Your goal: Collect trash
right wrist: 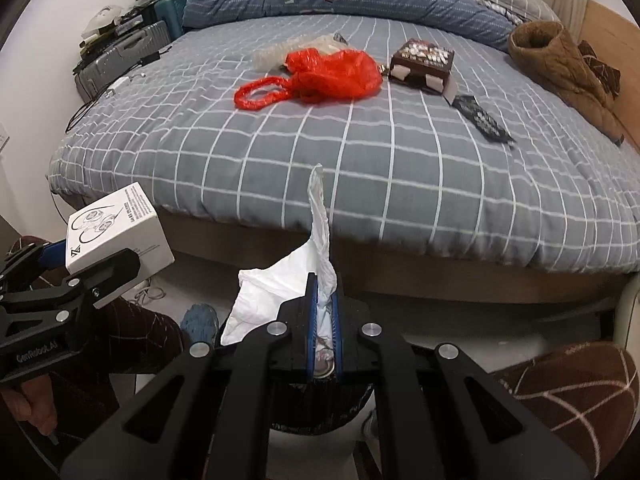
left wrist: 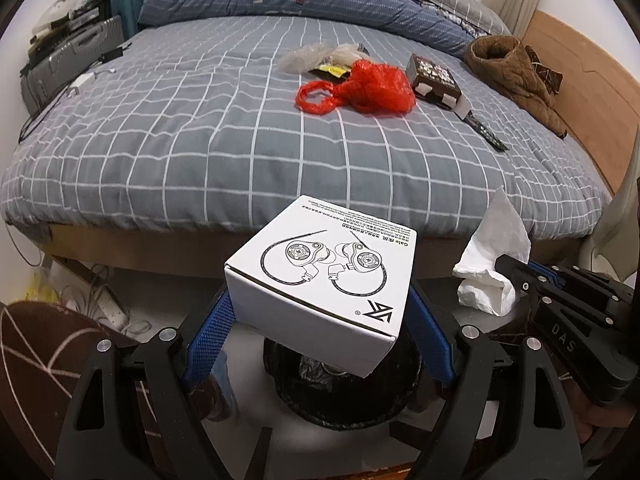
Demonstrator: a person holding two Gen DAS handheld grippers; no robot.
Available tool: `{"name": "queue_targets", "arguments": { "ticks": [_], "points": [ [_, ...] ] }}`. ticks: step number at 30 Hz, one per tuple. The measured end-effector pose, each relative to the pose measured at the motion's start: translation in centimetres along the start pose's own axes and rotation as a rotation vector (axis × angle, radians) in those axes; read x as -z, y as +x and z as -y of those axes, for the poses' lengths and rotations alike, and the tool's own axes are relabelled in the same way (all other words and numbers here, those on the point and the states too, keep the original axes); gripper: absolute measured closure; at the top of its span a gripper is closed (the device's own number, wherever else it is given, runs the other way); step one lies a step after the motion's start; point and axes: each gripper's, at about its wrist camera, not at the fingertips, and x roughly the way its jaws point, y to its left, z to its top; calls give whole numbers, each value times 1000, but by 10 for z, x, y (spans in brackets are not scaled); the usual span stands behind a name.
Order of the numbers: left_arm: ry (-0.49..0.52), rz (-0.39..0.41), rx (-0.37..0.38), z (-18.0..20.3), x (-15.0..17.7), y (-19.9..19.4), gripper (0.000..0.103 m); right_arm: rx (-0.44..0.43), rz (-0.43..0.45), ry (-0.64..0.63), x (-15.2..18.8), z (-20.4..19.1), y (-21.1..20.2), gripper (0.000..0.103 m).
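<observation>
The left tool (left wrist: pixel 320 344) grips a white earphone box (left wrist: pixel 320 280) and the right tool (right wrist: pixel 324 312) is clenched on a white tissue (right wrist: pixel 280 292), both above the black bin (left wrist: pixel 340 404) at the bed's (left wrist: pixel 200 140) foot edge.

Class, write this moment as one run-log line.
left gripper: shut on white earphone box | right gripper: shut on white tissue | both above black trash bin | red plastic bag: on bed

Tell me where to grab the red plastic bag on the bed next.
Take the red plastic bag by its twisted handle loop, coming down from above. The loop lies clear on the bedcover, narrower than the puffy body.
</observation>
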Motion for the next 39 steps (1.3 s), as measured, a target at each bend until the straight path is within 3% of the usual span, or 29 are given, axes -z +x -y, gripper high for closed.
{"name": "queue_targets", "arguments": {
  "ticks": [11,18,39],
  "points": [
    [-22,-81,-6,-3,21,7,23,-16,-74,34,27,-3,2,97],
    [-24,-91,-3,-3,28,18,23,-12,-97,38,31,-5,11,97],
    [-52,-258,-27,-21,32,124,23,-36,-304,35,47,-5,130,97]
  ]
}}
